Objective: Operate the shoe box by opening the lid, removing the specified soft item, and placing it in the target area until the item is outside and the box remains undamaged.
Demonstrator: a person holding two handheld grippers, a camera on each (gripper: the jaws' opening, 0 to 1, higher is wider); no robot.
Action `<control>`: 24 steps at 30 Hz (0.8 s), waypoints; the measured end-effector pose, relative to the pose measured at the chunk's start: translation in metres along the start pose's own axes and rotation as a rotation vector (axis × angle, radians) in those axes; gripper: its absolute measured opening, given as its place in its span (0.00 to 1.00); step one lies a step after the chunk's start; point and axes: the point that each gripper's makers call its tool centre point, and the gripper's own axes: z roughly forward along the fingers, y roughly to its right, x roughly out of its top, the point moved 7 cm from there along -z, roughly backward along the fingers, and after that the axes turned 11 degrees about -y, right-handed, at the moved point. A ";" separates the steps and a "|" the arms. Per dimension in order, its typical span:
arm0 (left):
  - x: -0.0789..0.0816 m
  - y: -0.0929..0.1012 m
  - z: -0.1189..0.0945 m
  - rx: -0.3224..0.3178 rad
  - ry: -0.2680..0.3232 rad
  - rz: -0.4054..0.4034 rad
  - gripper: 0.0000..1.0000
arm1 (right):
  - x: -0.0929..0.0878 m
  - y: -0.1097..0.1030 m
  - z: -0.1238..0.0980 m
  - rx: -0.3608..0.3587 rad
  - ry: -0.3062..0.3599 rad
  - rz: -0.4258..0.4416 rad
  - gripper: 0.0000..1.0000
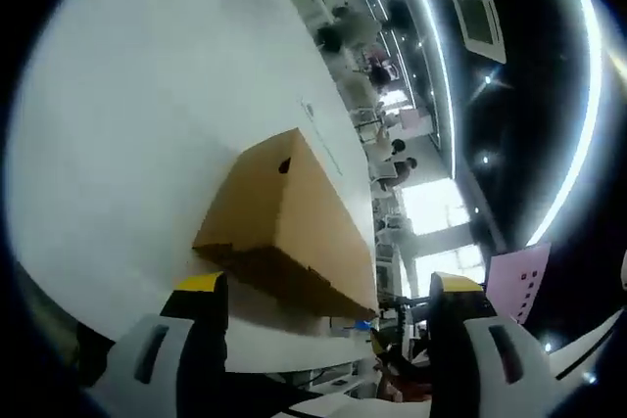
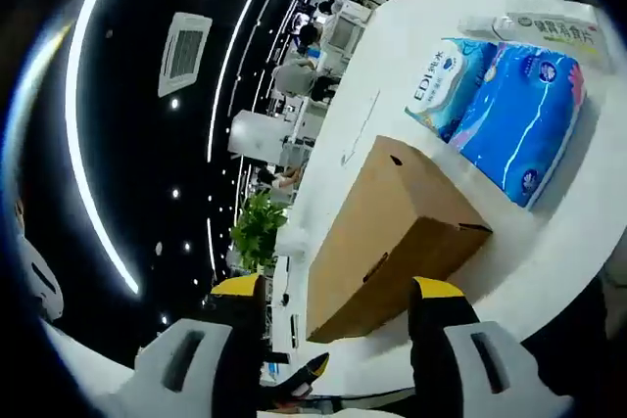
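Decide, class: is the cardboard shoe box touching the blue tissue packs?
Apart. The right gripper view shows a strip of white table between the shoe box and the tissue packs.

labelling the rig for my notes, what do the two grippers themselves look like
Both look alike. The left gripper has two dark jaws with yellow tips, rising from pale grey, rounded bodies that each have a dark slot in them. The right gripper is built the same way: black jaws capped in yellow, on light grey moulded housings with dark oblong slots. No cables, lettering or sleeves can be seen on either.
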 end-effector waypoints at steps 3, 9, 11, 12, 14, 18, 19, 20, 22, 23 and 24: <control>0.003 0.005 0.001 -0.038 -0.003 -0.033 0.85 | 0.003 0.004 -0.002 -0.004 0.020 0.011 0.56; 0.008 -0.017 0.006 -0.097 0.072 -0.305 0.73 | -0.006 0.015 0.001 0.095 0.017 0.242 0.34; 0.006 -0.020 0.005 -0.111 0.067 -0.331 0.72 | -0.006 0.024 0.000 0.044 0.045 0.202 0.36; 0.007 -0.019 0.005 -0.119 0.068 -0.337 0.71 | -0.008 0.029 0.001 0.046 0.018 0.225 0.38; 0.007 -0.016 0.008 -0.145 0.047 -0.361 0.63 | -0.003 0.035 -0.001 0.043 0.090 0.293 0.32; 0.008 -0.013 0.018 -0.155 0.007 -0.324 0.54 | 0.005 0.046 -0.001 0.034 0.122 0.279 0.32; 0.009 -0.014 0.020 -0.147 0.010 -0.313 0.55 | 0.007 0.048 0.001 0.036 0.105 0.272 0.33; 0.011 -0.017 0.022 -0.142 0.011 -0.311 0.55 | 0.007 0.050 0.003 0.020 0.097 0.263 0.34; 0.013 -0.022 0.023 -0.133 0.026 -0.318 0.55 | 0.010 0.056 0.006 0.016 0.113 0.268 0.38; 0.015 -0.024 0.024 -0.136 0.031 -0.313 0.56 | 0.011 0.059 0.008 0.017 0.114 0.275 0.39; 0.017 -0.026 0.026 -0.130 0.036 -0.275 0.55 | 0.013 0.061 0.009 0.013 0.116 0.275 0.39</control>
